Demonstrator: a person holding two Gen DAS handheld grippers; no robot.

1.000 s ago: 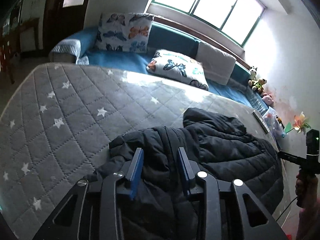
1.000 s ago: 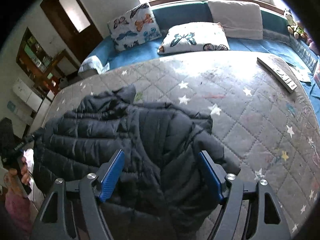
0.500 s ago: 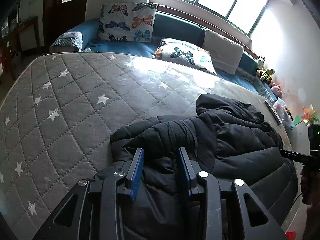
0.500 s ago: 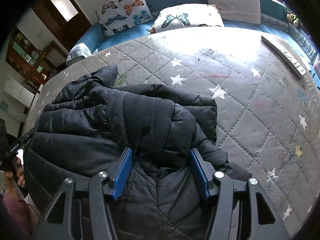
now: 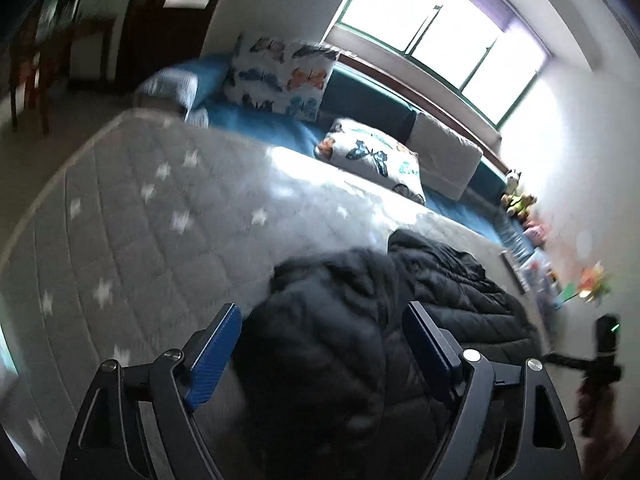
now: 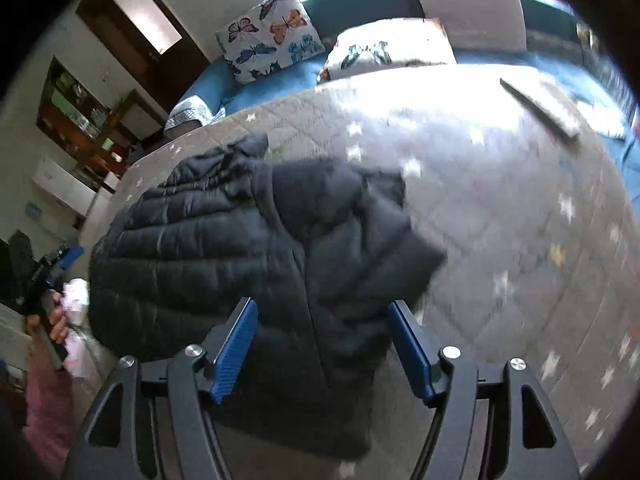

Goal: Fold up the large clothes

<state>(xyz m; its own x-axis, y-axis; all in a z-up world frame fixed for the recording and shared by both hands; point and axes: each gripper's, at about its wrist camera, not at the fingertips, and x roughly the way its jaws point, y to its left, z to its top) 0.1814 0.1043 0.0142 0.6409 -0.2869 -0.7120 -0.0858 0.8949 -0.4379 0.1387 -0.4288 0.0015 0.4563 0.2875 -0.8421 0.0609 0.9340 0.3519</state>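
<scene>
A black quilted puffer jacket (image 5: 340,360) lies partly folded on the grey star-print mattress (image 5: 160,220). In the left wrist view my left gripper (image 5: 322,312) hovers over the jacket's near bulge. Its jaws are opening wide, and the blue pads (image 5: 216,344) stand clear of the fabric. In the right wrist view the jacket (image 6: 200,240) has one side flap laid across its body. My right gripper (image 6: 323,305) is over the near edge of that flap, jaws opening, with the cloth between them and the pads not pressing on it. Both views are motion-blurred.
Butterfly pillows (image 5: 280,76) and a grey cushion (image 5: 444,156) lean on a blue daybed (image 5: 256,120) under the window. A flat dark remote-like object (image 6: 540,112) lies at the mattress's far right. Soft toys (image 5: 516,200) line the wall. A hand in a pink sleeve (image 6: 48,320) holds the other gripper at left.
The left jaws, shut on a jacket fold before, have sprung wide and let it go. The right jaws narrowed, then widened again. Both cameras have drawn back from the jacket.
</scene>
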